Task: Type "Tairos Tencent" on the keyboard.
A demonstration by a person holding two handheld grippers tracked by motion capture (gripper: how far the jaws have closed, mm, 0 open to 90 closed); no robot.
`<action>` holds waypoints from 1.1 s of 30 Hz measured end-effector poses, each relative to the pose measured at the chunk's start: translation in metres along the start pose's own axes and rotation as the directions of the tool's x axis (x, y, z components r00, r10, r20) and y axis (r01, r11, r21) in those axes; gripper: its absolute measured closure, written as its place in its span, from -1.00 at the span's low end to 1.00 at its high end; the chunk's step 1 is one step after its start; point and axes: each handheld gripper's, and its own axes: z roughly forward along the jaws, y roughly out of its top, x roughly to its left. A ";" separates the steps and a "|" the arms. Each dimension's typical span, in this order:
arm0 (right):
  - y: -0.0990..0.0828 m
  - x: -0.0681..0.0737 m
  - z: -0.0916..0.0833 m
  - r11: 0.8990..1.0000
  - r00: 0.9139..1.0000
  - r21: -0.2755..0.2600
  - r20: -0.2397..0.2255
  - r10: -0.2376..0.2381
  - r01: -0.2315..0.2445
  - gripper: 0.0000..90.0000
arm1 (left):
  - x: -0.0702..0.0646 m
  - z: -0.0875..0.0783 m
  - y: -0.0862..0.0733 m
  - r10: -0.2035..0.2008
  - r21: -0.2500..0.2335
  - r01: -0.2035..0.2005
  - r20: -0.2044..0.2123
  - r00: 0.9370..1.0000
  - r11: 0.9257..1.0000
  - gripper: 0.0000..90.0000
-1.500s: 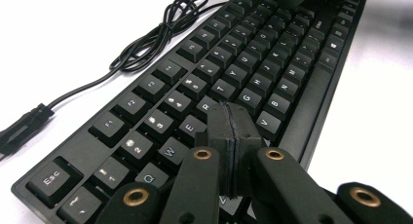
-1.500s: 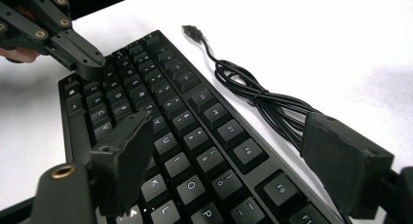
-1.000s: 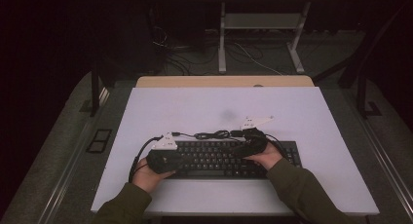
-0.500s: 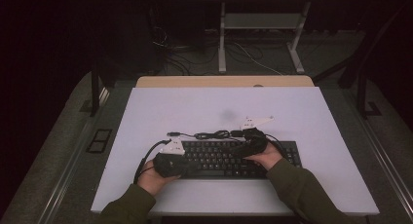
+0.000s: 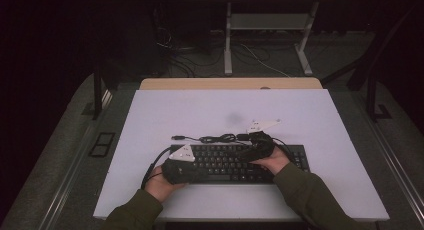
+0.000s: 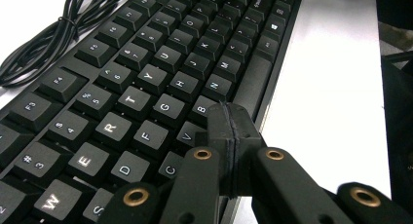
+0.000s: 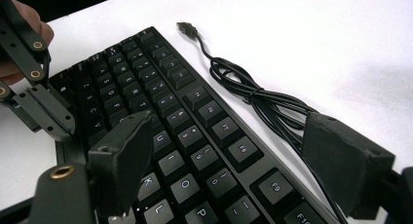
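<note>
Fingers (image 6: 229,136) pressed together over keyboard (image 6: 146,87)

The table (image 5: 230,110) is seen from above and some way off, facing forward and down. The keyboard (image 6: 146,87) is viewed close and low along its keys from each gripper, and is shared by all three views.

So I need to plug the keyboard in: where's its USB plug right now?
In the high view the USB plug lies on the white table, just beyond the keyboard's far left corner, at the left end of the bundled cable.
</note>
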 end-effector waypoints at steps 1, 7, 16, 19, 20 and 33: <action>0.000 0.000 0.000 1.000 1.000 0.000 0.000 0.001 -0.001 -0.58 | 0.000 0.000 0.000 -0.001 0.001 0.001 0.000 1.000 1.000 0.97; 0.000 0.000 0.000 1.000 1.000 0.000 0.002 -0.001 0.001 -0.58 | 0.001 0.001 -0.001 0.003 0.009 -0.003 0.003 1.000 1.000 0.97; 0.000 0.000 0.000 1.000 1.000 -0.001 0.003 -0.001 0.001 -0.58 | 0.001 0.002 -0.001 -0.007 0.002 0.007 0.009 1.000 1.000 0.98; 0.000 0.000 0.000 1.000 1.000 -0.001 0.004 -0.001 0.001 -0.58 | 0.002 0.003 -0.002 -0.006 0.014 0.005 0.010 1.000 1.000 0.97; 0.000 0.000 0.000 1.000 1.000 -0.001 0.004 -0.002 0.002 -0.58 | 0.002 0.004 -0.003 -0.006 0.013 0.006 0.012 1.000 1.000 0.98; 0.000 0.000 -0.001 1.000 1.000 -0.006 0.002 0.000 0.000 -0.58 | 0.003 0.000 0.000 -0.006 -0.001 0.006 0.005 1.000 1.000 0.98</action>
